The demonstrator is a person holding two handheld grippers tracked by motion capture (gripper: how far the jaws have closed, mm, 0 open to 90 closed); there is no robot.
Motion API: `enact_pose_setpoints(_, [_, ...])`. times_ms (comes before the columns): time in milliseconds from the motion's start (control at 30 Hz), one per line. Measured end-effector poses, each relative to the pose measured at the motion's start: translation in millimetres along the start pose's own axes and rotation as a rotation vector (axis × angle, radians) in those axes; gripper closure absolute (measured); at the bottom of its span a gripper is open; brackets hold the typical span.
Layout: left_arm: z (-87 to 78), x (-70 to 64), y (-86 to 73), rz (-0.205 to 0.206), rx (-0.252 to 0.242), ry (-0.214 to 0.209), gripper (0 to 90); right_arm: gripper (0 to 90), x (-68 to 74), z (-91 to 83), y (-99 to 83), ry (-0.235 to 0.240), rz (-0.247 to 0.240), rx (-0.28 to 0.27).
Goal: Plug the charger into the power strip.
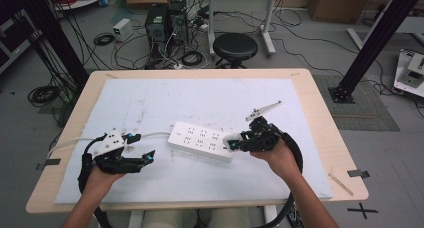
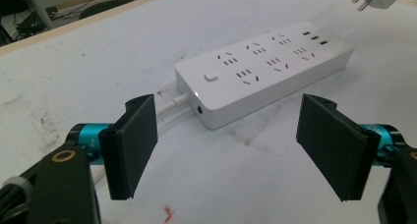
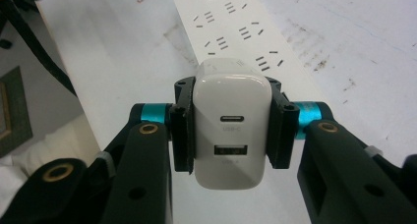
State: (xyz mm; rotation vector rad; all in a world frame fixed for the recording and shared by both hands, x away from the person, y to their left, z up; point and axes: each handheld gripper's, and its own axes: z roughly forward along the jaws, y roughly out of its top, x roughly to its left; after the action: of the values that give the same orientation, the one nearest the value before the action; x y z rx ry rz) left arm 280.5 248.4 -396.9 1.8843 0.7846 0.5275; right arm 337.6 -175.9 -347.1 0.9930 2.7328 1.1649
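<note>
A white power strip [image 1: 201,141] lies on the white mat [image 1: 165,100], its cable running off to the left. My right gripper [image 1: 234,143] is shut on a white USB charger [image 3: 230,123], held just above the strip's right end; the charger's prongs [image 2: 363,2] point down toward the strip [image 3: 236,27]. My left gripper [image 1: 148,158] stands open to the left of the strip, its black pads [image 2: 134,145] wide apart with nothing between them. The strip [image 2: 265,69] lies ahead of those jaws, its switch end nearest.
The mat covers most of a wooden table [image 1: 320,113]. Beyond the far edge stand a black stool [image 1: 235,48], computer towers [image 1: 167,20] and loose cables on the floor. A black frame post [image 1: 375,38] rises at the right.
</note>
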Motion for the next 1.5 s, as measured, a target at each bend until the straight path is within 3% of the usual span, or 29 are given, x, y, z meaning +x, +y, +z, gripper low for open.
enact_pose_setpoints(333, [-4.4, 9.4, -13.6, -0.039, -0.014, 0.021, 23.6, 63.3, -1.8, 5.2, 21.2, -0.008, -0.085, 0.054])
enact_pose_setpoints(800, [-0.9, 14.1, -17.7, -0.045, -0.009, 0.009, 23.6, 63.3, -1.5, 13.9, 57.0, -0.047, -0.222, 0.140])
enact_pose_setpoints(1033, [0.5, 15.9, -19.9, -0.051, -0.006, 0.012, 23.6, 63.3, -7.2, 21.5, 69.4, -0.066, -0.252, 0.187])
enact_pose_setpoints(1500, [3.7, 17.1, -21.6, -0.054, 0.006, 0.013, 23.6, 63.3, -14.5, 42.5, 83.4, -0.056, -0.311, 0.281])
